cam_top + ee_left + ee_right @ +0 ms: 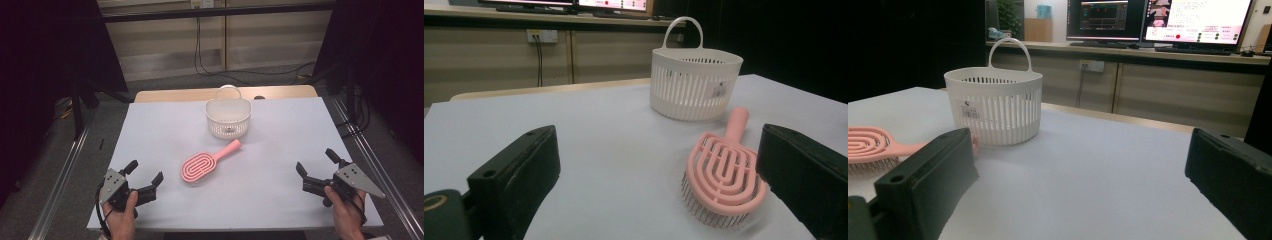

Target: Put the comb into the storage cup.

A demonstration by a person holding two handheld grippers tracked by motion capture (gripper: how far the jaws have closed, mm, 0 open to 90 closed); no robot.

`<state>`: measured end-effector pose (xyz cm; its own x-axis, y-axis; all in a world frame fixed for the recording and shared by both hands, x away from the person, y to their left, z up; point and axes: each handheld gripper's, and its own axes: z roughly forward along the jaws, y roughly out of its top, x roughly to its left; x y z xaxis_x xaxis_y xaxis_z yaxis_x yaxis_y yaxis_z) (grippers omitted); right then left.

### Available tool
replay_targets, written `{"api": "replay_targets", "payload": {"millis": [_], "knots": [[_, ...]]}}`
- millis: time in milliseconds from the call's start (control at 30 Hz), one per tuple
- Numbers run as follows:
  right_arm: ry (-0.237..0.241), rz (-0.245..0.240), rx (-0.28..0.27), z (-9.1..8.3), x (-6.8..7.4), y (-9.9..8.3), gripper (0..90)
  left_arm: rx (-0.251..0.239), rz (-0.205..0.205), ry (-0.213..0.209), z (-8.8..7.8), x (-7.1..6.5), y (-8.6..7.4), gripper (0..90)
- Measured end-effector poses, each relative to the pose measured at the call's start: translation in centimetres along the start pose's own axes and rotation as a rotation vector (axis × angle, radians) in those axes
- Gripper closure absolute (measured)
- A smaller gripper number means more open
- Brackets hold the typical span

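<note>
Resting at the bench's [150,125] near corners, the left hand-held gripper [146,176] and right hand-held gripper [315,164] gape empty, apparently poised to lift the pink brush [202,165], lying mid-bench, handle toward the far-edge white basket [228,118].

A: What do the hand-held black two-jaw left tongs [146,171] look like, at the lower left of the high view?

B: Matte black body, with a grey three-cornered metal plate [112,184] on top dotted with small dark screw holes. A thin black cable [101,216] trails beside the hand [121,217].

A: And the black two-jaw right tongs [317,161] at the lower right?

B: Same build: a black body and a grey triangular plate [358,179] with screw holes. In the gripper views the jaws are thick black blocks, each with a small round hole near its base.
</note>
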<state>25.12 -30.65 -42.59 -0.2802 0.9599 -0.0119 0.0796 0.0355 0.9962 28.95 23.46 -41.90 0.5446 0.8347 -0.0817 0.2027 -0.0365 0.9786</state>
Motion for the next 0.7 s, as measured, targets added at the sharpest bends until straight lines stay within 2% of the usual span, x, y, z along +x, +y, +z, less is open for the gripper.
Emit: {"api": "replay_targets", "payload": {"millis": [233,333,400,500,600,700], "knots": [[0.007,0.005,-0.001,0.00,-0.03,-0.05,0.0,0.005,0.006,-0.018,0.13,0.00,0.14,3.8],[0.011,0.008,0.000,-0.01,-0.06,-0.08,0.0,-0.011,0.023,-0.035,0.02,0.03,0.37,3.6],[0.013,0.012,0.002,-0.05,-0.07,-0.08,0.0,-0.017,0.021,-0.029,0.04,-0.02,0.45,3.5],[0.022,0.012,0.007,0.00,-0.12,-0.15,0.0,-0.009,0.021,-0.045,0.19,0.01,0.47,3.5],[0.029,0.008,0.007,0.04,-0.07,-0.18,0.0,-0.003,0.031,-0.087,0.36,-0.24,0.45,3.6],[0.034,0.005,0.015,0.07,0.00,-0.18,0.0,-0.003,0.033,-0.095,0.48,-0.40,0.45,3.7]]}}
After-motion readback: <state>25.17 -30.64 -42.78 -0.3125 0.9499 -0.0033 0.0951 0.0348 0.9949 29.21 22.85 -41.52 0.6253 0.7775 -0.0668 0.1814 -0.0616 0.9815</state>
